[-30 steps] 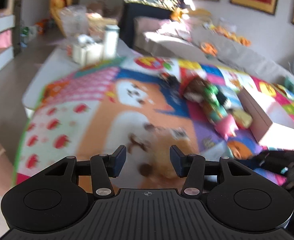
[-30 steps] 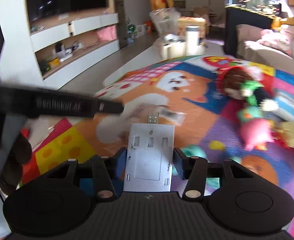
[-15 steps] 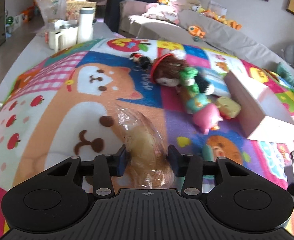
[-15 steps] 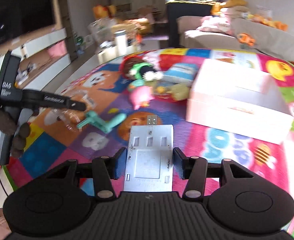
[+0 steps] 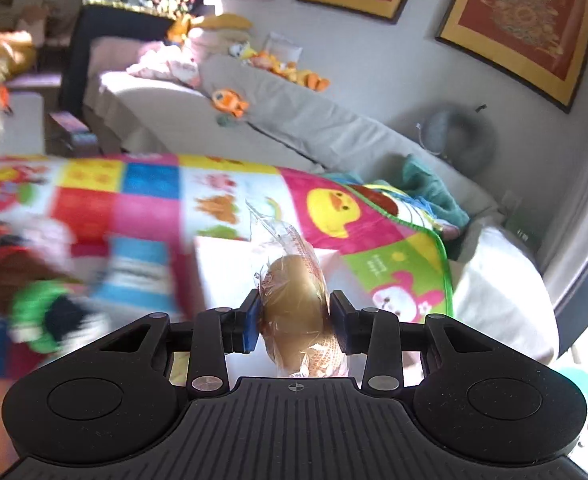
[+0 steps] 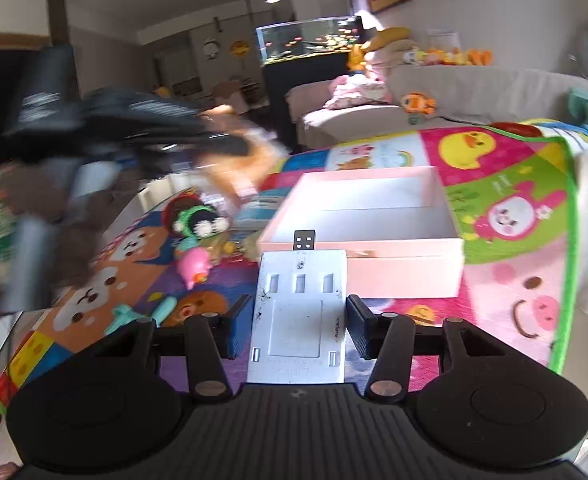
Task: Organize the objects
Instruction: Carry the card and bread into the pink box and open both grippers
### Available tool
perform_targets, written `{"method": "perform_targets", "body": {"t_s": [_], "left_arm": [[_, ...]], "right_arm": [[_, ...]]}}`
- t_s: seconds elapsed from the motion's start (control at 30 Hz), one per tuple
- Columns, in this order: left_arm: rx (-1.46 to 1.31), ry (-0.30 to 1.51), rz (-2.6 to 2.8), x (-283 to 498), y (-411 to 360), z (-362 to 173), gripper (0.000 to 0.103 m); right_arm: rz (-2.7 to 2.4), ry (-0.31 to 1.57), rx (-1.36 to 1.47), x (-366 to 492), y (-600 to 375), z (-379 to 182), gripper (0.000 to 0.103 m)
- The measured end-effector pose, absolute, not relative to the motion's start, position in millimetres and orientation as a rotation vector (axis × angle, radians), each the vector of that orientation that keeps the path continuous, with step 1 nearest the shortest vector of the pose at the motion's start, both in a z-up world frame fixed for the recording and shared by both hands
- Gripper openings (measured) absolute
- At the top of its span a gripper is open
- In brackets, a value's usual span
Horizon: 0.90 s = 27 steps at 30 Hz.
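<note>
left gripper (image 5: 294, 320): pinching a bagged bun (image 5: 298, 304) side to side, both pads tight on the wrapper, carried in the air over the pink box (image 6: 374, 216)

right gripper (image 6: 300, 320): clamped on a flat grey hub (image 6: 300, 312) (looks like a USB dock, plug end sticking forward), held just short of the box's near wall

box: open, looks empty from the right wrist view, sitting on the cartoon play mat (image 6: 514, 240)

still on the mat: a pink pig toy (image 6: 194, 264), a doll with green bits (image 6: 198, 220), a teal plastic thing (image 6: 142, 314), all left of the box

how the bun will handle: my guess is light and squishy, and the clear wrap is slick and crinkly, so a hard squeeze will flatten it; grab across the fat middle like now, not by the loose twisted tail of the bag

how the hub will handle: stiff and flat, edges give a solid hold, nothing delicate except maybe that plug

next, I reckon: lower both into the box and let go gently
</note>
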State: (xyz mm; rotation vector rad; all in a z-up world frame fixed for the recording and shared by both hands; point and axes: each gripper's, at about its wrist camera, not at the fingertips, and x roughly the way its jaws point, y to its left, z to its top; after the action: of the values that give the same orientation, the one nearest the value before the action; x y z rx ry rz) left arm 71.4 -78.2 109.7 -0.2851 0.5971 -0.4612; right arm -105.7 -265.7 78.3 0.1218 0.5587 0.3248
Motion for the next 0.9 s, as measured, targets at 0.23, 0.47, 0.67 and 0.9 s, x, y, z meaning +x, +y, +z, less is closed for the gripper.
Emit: {"method": "perform_targets", "body": {"t_s": [0.23, 0.47, 0.67, 0.9], "left_arm": [[-0.172, 0.665, -0.403, 98, -115, 64, 0.038], [-0.169, 0.507, -0.416, 52, -65, 100, 0.038], [-0.174, 0.516, -0.396, -1, -10, 85, 0.038], [-0.159, 0.571, -0.269, -32, 63, 67, 0.038]], "right_arm": [[0.247, 0.576, 0.133, -97, -288, 69, 0.049], [0.260, 0.558, 0.147, -76, -291, 76, 0.049], [0.264, 0.581, 0.186, 13, -287, 104, 0.049], [0.142, 0.852, 0.143, 126, -273, 57, 0.049]]}}
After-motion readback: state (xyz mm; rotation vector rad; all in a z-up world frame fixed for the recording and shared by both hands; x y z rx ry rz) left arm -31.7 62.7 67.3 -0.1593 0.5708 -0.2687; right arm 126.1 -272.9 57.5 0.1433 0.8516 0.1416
